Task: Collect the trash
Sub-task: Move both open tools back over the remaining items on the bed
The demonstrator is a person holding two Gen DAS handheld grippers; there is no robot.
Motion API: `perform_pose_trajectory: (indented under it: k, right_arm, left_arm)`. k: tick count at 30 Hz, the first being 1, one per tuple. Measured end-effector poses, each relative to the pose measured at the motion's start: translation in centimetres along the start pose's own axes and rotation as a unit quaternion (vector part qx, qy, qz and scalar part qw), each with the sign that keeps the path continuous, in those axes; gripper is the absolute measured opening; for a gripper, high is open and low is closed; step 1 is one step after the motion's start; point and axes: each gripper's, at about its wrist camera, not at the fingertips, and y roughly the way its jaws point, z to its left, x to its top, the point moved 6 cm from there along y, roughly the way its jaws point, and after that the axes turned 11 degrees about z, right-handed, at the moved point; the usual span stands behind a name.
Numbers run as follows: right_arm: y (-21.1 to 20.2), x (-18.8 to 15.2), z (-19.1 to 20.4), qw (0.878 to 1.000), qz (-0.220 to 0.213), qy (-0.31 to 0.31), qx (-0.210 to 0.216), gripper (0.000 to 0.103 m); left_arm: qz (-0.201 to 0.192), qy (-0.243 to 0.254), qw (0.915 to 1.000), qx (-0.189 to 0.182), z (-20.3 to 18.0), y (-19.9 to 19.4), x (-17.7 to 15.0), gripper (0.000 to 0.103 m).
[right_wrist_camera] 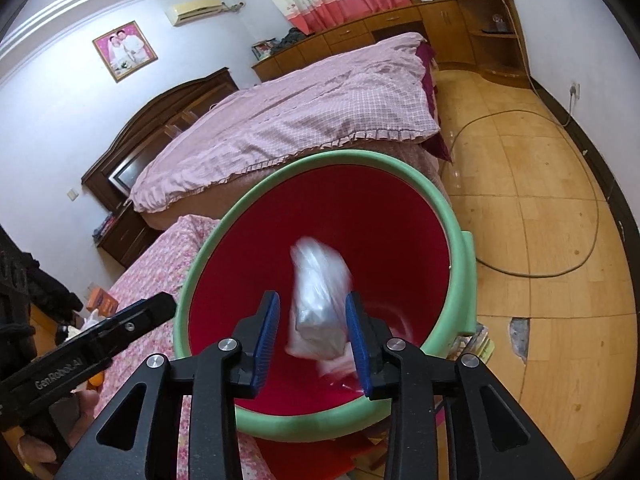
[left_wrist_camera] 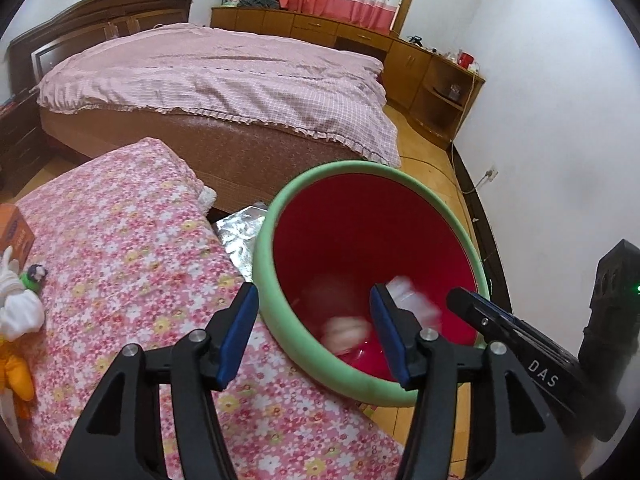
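The left gripper point(left_wrist_camera: 314, 334) hangs over the near rim of the trash bin point(left_wrist_camera: 264, 264), a red pail with a pale green rim that fills the lower centre of the left wrist view. Its jaws stand moderately wide and nothing is between the blue pads point(left_wrist_camera: 240, 334). One pad sits over the flowered cloth point(left_wrist_camera: 120, 240) at the left, the other over the bin's mouth. A blurred clear plastic wrapper point(left_wrist_camera: 412, 300) shows just right of the right-hand pad, inside the bin's opening, apart from the pad. Lower in the bin, between the two pads in the picture, lies a pale crumpled wad point(left_wrist_camera: 346, 332), also blurred.

In the right wrist view, the right gripper point(right_wrist_camera: 314, 338) points down into the same bin from above its near rim. Its jaws are at a narrow gap with the wrapper point(right_wrist_camera: 320, 304) between them in the frame, smeared by motion. A gap shows between the wrapper and the left-hand pad point(right_wrist_camera: 266, 340). On the right-hand side I cannot tell if it touches. It looks loose rather than pinched.

The other gripper appears at the lower left of this view, over the flowered cloth.

An orange box point(left_wrist_camera: 14, 232) and a white-and-orange soft toy point(left_wrist_camera: 16, 312) lie at the left edge of the left wrist view. A bed with a pink checked cover point(left_wrist_camera: 224, 80) fills the upper middle.
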Motion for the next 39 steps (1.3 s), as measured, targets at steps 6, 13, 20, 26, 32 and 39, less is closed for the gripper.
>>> perform_pose_trajectory:
  k: [6,13,20,26,32,39]
  right_arm:
    - [-0.6,-0.2,0.7,1.0,-0.004,0.001,0.011,0.043]
    - [-2.1,-0.7,2.2,1.0,-0.011,-0.008,0.014,0.044]
    - [-3.3,-1.7,4.2,0.999,-0.011,-0.018,0.023,0.049]
    - [-4.2,-3.1,6.3,0.999,-0.006,-0.032,0.03,0.049]
    - [-5.0,-4.7,8.4,0.998,-0.002,-0.045,0.038,0.049]
    - [-4.5,-6.1,10.1,0.997,0.013,-0.055,0.044,0.05]
  left_arm:
    - [-0.005,-0.017,0.9998,0.007,1.1,-1.8,-0.8,0.058]
    - [-0.019,-0.031,0.9993,0.012,2.7,-4.2,-1.9,0.058]
    - [-0.034,-0.053,0.9976,0.026,4.7,-7.4,-3.4,0.058]
    - [-0.045,-0.082,0.9945,0.045,7.4,-10.0,-5.2,0.058]
    - [-0.052,-0.117,0.9895,0.068,11.0,-11.8,-7.1,0.058]
    - [-0.05,-0.152,0.9832,0.088,15.5,-11.5,-7.6,0.058]
